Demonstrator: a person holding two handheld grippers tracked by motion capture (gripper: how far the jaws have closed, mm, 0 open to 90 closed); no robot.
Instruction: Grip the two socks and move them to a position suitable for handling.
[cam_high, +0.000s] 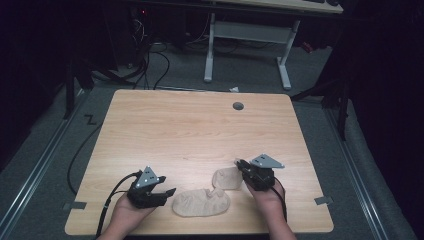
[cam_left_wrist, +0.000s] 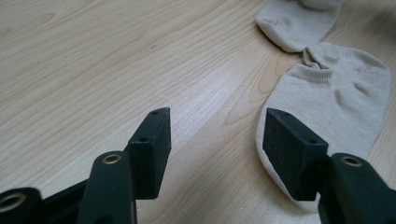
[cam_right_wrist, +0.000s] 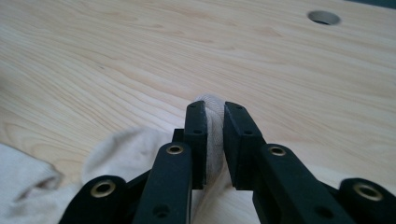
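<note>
Two beige socks lie near the table's (cam_high: 150, 125) front edge. The right gripper (cam_right_wrist: 214, 122) pinches the smaller sock (cam_high: 226, 178) at its edge. The left gripper (cam_left_wrist: 215, 135), jaws spread, is just beside the bigger sock (cam_left_wrist: 336, 93). Thin, soft, light fabric, probably floppy when lifted; best grip is at the cuff or toe.

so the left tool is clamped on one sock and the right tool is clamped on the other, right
Not quite. The left tool is open and holds nothing; in the left gripper view its jaws stand apart above the table, beside the nearer sock. The right tool is indeed clamped on the other sock, as the right gripper view shows.
</note>
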